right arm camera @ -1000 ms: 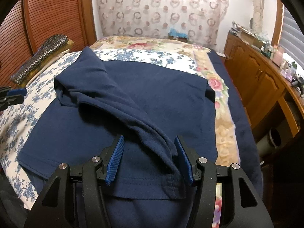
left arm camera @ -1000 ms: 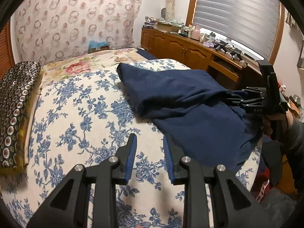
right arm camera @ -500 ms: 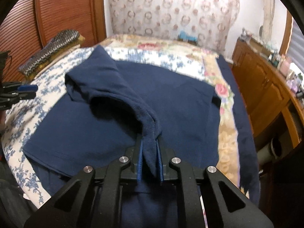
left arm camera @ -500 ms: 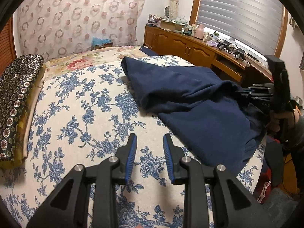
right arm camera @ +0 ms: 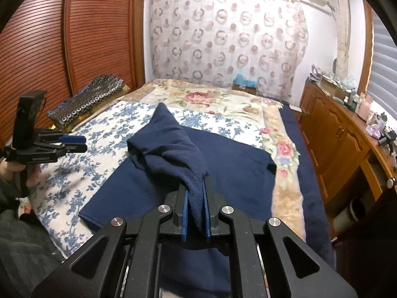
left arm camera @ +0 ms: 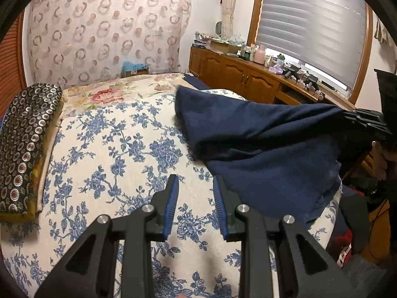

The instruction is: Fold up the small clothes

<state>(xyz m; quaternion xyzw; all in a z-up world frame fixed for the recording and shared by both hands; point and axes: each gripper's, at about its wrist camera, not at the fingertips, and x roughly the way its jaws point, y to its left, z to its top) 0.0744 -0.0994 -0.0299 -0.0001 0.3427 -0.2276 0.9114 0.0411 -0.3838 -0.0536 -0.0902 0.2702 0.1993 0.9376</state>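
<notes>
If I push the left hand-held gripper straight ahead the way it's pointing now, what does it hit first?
Most likely the blue-flowered bedspread: the left hand-held gripper tilts down at bare cover, nothing between its open jaws. The navy garment lies just to the right; depth is unclear, so its edge might brush that finger.

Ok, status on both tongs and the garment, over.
Right tongs shut on navy garment, fold lifted. Left tongs part open, empty, over floral bedspread. Nothing in the way.

a wooden cabinet (left arm camera: pixel 238 74) runs under the blinded window (left arm camera: pixel 312 24), beside the bed (left arm camera: pixel 104 154).
</notes>
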